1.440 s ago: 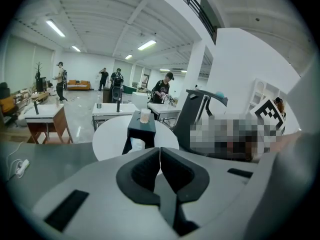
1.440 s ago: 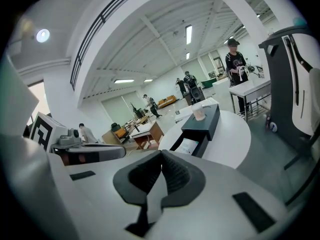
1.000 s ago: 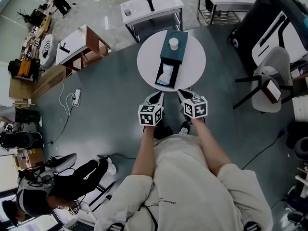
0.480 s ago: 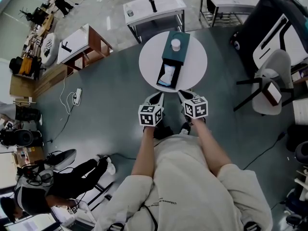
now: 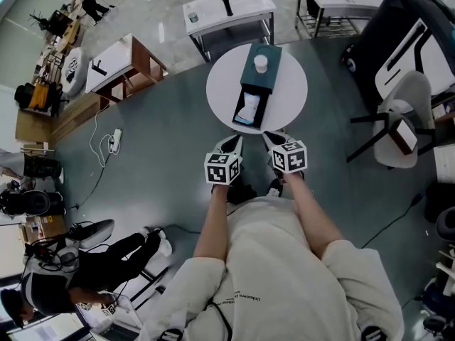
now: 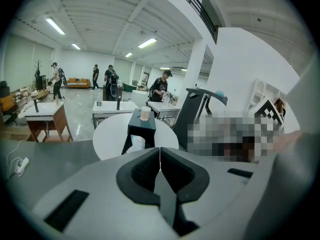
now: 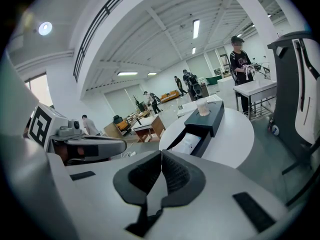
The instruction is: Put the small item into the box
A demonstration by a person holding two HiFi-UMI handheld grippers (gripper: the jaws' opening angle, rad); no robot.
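Observation:
A dark teal box lies on the round white table, its drawer pulled out towards me with a white packet inside. A small white cup-like item stands on the box's top. My left gripper and right gripper hover side by side just short of the table's near edge, both shut and empty. In the left gripper view the box and the cup lie beyond the left gripper. The right gripper view shows the right gripper below the box.
A white desk stands beyond the table and a wooden side table to its left. A black and white chair is at the right. A cable and power strip lie on the floor at left. A person sits at lower left.
Both grippers have kept still and shut. Only the head view has shifted a little, so the table sits slightly further right in the picture.

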